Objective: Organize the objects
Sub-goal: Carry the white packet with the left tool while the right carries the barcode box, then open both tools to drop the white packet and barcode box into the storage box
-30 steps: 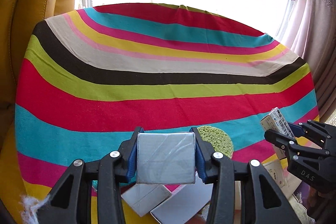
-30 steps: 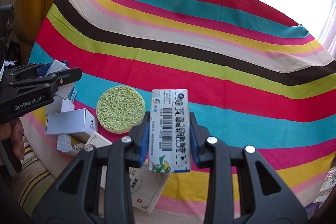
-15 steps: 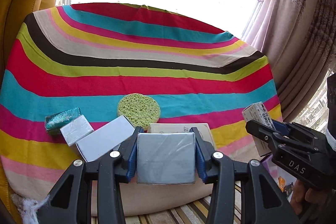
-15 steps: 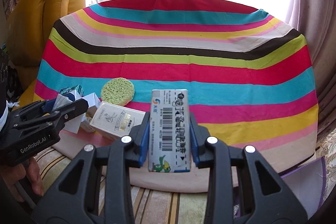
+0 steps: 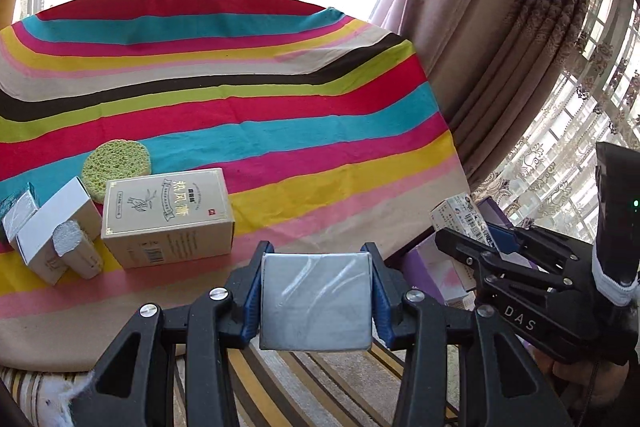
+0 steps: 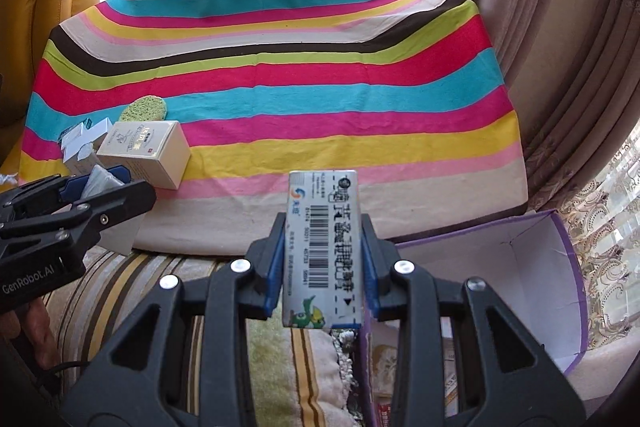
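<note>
My left gripper (image 5: 316,301) has its jaws closed flat against the two sides of a grey wrapped packet (image 5: 315,301), which sits square between the blue pads. My right gripper (image 6: 323,255) clamps a barcoded white box (image 6: 323,251) held on end, its long faces pressed by the pads. The two grippers sit side by side, near each other but apart, each visible at the edge of the other's camera. Both point forward toward the striped surface (image 6: 280,75) and are held off its near edge. Bare fingers (image 6: 24,323) of my left hand show under the left gripper's body.
</note>
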A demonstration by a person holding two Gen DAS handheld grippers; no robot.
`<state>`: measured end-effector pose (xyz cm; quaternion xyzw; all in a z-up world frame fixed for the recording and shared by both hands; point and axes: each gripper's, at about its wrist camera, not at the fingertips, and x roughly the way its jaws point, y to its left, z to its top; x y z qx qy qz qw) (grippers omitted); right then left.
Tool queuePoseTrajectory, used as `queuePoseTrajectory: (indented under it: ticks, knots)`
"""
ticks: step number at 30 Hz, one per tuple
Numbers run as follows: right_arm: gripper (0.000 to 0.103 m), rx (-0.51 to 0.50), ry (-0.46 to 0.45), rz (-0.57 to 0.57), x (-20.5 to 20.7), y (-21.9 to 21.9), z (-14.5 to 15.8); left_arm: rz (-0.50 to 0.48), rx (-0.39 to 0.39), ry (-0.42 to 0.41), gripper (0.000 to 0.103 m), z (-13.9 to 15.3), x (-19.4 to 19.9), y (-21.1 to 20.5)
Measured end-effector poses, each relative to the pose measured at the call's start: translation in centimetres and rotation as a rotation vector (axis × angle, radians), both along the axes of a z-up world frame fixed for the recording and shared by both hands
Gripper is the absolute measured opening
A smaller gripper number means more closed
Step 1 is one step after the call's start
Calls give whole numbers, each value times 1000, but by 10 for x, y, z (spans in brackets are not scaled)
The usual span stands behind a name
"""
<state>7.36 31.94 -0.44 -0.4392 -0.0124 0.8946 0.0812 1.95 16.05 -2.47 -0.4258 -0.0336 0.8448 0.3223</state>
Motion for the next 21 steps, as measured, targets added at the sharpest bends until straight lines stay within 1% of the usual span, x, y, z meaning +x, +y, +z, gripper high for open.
queuePoseTrajectory:
  ticks: [9,14,19,21]
  knots:
    - [37,-3,-48,-154,32,68,-11,-206,28,-49,46,-5,17,67]
    - [37,3,-57,-222,43,100,-9,-320,26,-73,46,-10,27,102]
    - [37,22,-62,-301,51,126,-4,-421,23,-78,46,-11,39,131]
    - [39,12,-67,-323,53,134,-4,-458,20,-79,46,-12,42,141]
